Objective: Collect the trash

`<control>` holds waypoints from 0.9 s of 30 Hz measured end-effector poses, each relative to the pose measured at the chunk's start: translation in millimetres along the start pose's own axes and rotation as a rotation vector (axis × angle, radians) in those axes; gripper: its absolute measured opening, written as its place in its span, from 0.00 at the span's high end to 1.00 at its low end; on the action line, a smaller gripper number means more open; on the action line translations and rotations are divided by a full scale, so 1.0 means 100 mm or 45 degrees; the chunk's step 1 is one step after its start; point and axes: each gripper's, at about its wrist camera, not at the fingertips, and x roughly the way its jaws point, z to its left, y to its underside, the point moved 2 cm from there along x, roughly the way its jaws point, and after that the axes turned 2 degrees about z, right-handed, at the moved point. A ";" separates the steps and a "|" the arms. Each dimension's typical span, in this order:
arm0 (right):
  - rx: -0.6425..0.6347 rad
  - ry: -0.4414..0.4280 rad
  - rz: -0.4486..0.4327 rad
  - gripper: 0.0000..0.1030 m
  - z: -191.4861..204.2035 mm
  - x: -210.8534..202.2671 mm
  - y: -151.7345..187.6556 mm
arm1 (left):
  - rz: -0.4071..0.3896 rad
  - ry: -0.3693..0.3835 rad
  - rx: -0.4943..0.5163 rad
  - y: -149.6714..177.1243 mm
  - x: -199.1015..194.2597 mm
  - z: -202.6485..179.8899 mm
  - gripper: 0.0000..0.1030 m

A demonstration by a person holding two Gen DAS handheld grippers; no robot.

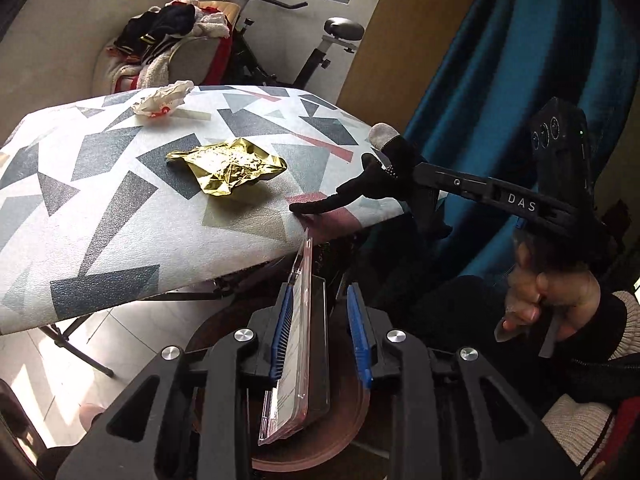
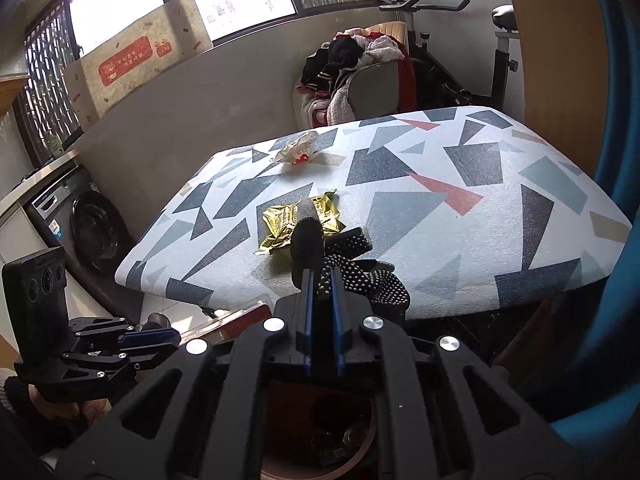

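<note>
A clear plastic blister pack stands on edge between the fingers of my left gripper. It leans on the left pad, with a gap to the right pad, so the jaws are open. Its lower end hangs over a brown round bin. My right gripper is shut on a black dotted glove with a grey fingertip, held over the near edge of the patterned ironing board. On the board lie a crumpled gold foil wrapper and, farther back, a crumpled white and red paper.
A blue curtain hangs on the right. Behind the board stand a chair heaped with clothes and an exercise bike. A washing machine is at the left. Tiled floor shows under the board.
</note>
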 end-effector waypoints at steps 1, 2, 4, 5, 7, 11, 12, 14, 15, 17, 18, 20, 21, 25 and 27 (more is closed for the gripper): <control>0.000 -0.004 0.004 0.88 0.00 0.01 0.01 | -0.016 -0.013 -0.003 0.00 -0.02 0.01 0.48; -0.001 -0.009 0.008 0.88 0.01 0.02 0.03 | -0.036 -0.028 -0.001 -0.01 -0.06 0.02 0.46; -0.003 -0.029 0.020 0.88 0.03 0.07 0.08 | -0.071 -0.082 0.016 -0.03 -0.13 0.05 0.35; -0.004 -0.042 0.030 0.88 0.05 0.10 0.11 | -0.090 -0.112 0.020 -0.04 -0.17 0.07 0.32; -0.016 -0.070 0.060 0.88 0.11 0.18 0.19 | -0.128 -0.158 0.028 -0.03 -0.26 0.12 0.22; -0.090 -0.112 0.139 0.88 0.30 0.35 0.40 | -0.188 -0.268 0.038 0.01 -0.44 0.23 0.15; -0.106 -0.127 0.165 0.88 0.34 0.40 0.45 | -0.202 -0.286 0.032 0.02 -0.48 0.26 0.13; -0.147 -0.151 0.226 0.88 0.44 0.51 0.56 | -0.228 -0.314 0.007 0.06 -0.54 0.34 0.11; -0.179 -0.156 0.256 0.88 0.49 0.56 0.62 | -0.238 -0.324 -0.006 0.09 -0.56 0.37 0.10; -0.244 -0.164 0.314 0.88 0.59 0.64 0.72 | -0.251 -0.346 -0.033 0.15 -0.57 0.42 0.09; -0.277 -0.175 0.341 0.88 0.66 0.68 0.77 | -0.255 -0.352 -0.043 0.19 -0.57 0.44 0.09; -0.337 -0.195 0.383 0.88 0.76 0.72 0.84 | -0.247 -0.366 -0.055 0.24 -0.57 0.47 0.09; -0.358 -0.200 0.405 0.88 0.79 0.75 0.87 | -0.247 -0.372 -0.060 0.25 -0.57 0.48 0.09; -0.365 -0.188 0.496 0.87 0.79 0.89 0.98 | -0.242 -0.373 -0.090 0.26 -0.54 0.53 0.09; -0.333 -0.142 0.519 0.79 0.73 0.94 0.99 | -0.224 -0.376 -0.106 0.26 -0.50 0.56 0.09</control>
